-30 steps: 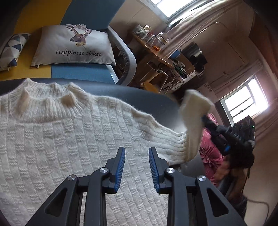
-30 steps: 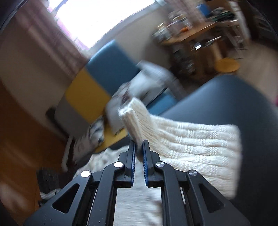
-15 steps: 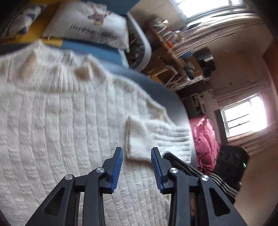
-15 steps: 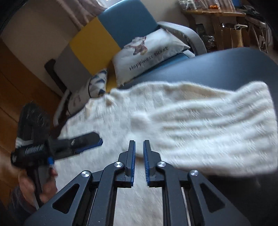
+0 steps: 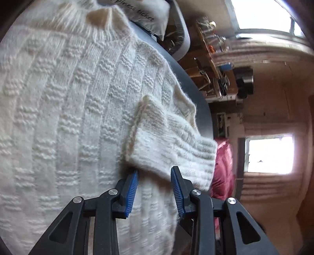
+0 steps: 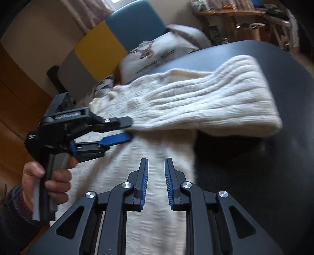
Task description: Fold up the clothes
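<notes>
A cream knit sweater (image 5: 68, 117) lies flat on a dark table (image 6: 255, 166). Its sleeve (image 5: 172, 143) is folded back across the chest, cuff toward the middle. My left gripper (image 5: 154, 171) is open and sits low at the cuff's near edge, the fabric just ahead of its blue pads. In the right wrist view the left gripper (image 6: 128, 129) points at the end of the sleeve (image 6: 206, 102), held by a person's hand (image 6: 57, 176). Over the sweater's body, my right gripper (image 6: 156, 162) has its jaws opening with nothing between them.
A blue and yellow sofa (image 6: 102, 45) with a printed pillow (image 6: 157, 53) stands behind the table. A cluttered wooden desk (image 6: 225, 11) is at the back right. A pink cloth (image 5: 223, 172) hangs beyond the table's edge (image 5: 202, 106).
The right gripper carried the sleeve over the sweater, let it go and parted its jaws. The left gripper sank and rolled toward the cuff.
</notes>
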`<state>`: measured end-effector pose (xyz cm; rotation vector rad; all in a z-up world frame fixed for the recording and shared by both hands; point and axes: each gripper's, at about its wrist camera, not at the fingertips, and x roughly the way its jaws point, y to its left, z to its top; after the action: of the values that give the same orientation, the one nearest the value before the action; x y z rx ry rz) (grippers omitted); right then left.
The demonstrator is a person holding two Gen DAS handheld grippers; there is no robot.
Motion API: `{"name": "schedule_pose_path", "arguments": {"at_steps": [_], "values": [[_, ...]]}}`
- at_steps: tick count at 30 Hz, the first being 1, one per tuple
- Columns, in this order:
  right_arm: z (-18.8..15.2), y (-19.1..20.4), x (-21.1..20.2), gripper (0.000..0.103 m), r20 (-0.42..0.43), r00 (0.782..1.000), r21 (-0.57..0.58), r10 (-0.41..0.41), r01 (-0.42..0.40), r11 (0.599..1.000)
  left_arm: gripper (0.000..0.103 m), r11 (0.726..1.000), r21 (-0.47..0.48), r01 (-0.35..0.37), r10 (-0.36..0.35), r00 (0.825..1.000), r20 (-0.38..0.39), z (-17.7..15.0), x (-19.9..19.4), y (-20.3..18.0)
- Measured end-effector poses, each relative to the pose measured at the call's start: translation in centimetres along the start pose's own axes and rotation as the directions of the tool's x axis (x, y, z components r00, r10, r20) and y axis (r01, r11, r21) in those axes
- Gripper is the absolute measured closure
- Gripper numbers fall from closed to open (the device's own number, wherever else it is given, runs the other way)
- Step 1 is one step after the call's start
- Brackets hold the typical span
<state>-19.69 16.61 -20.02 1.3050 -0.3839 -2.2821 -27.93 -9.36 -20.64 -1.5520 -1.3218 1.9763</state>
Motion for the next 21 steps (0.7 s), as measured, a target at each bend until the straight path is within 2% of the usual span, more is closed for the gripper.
{"name": "schedule_pose_path", "arguments": {"at_steps": [3,5,6,8,11,13,16,18,21], "values": [[1.1,-1.6,-0.8,0.084,0.056,0.997,0.042,-0.059,0.057,0.998,0.072,0.998,-0.066,0.023,-0.021,0.999,0.027,0.5,0.2,0.2],[1.7,-2.2,-1.1,0.084,0.053,0.998,0.041,-0.044,0.041,0.998,0.085,0.999,-0.047,0.017,-0.013,0.997,0.078,0.8,0.2,-0.4],[1.9,-2.4,-1.2,0.084,0.044,0.999,0.036,-0.023,0.021,0.999,0.099,1.000,-0.009,-0.012,0.013,0.994,0.105,1.0,0.2,-1.3],[1.9,-2.3,-1.4,0.084,0.039,0.999,0.021,0.024,-0.025,0.999,0.097,0.998,0.065,-0.017,0.007,0.988,0.156,1.2,-0.4,-3.5],[1.3,-2.8,-1.1,0.084,0.034,0.999,0.032,0.013,-0.014,0.999,0.098,0.982,0.191,0.017,-0.058,0.975,0.212,1.5,-2.1,-8.4],[1.0,-3.4,-0.7,0.084,0.037,0.999,0.062,0.010,-0.013,0.998,0.098,0.956,0.292,0.024,-0.096,0.967,0.234,1.6,-3.6,-12.2],[0.7,-3.8,-0.2,0.084,0.076,0.996,0.130,0.035,-0.045,0.991,0.098,0.901,0.433,-0.011,-0.111,0.961,0.254,1.7,-5.0,-17.5],[0.5,-4.1,0.0,0.084,0.124,0.990,0.188,0.061,-0.084,0.978,0.098,0.876,0.482,-0.034,-0.107,0.959,0.262,1.8,-5.4,-19.9],[0.1,-4.7,0.4,0.084,0.174,0.972,0.274,0.159,-0.203,0.940,0.098,0.863,0.503,-0.032,-0.130,0.950,0.283,2.1,-6.5,-21.9]]}}
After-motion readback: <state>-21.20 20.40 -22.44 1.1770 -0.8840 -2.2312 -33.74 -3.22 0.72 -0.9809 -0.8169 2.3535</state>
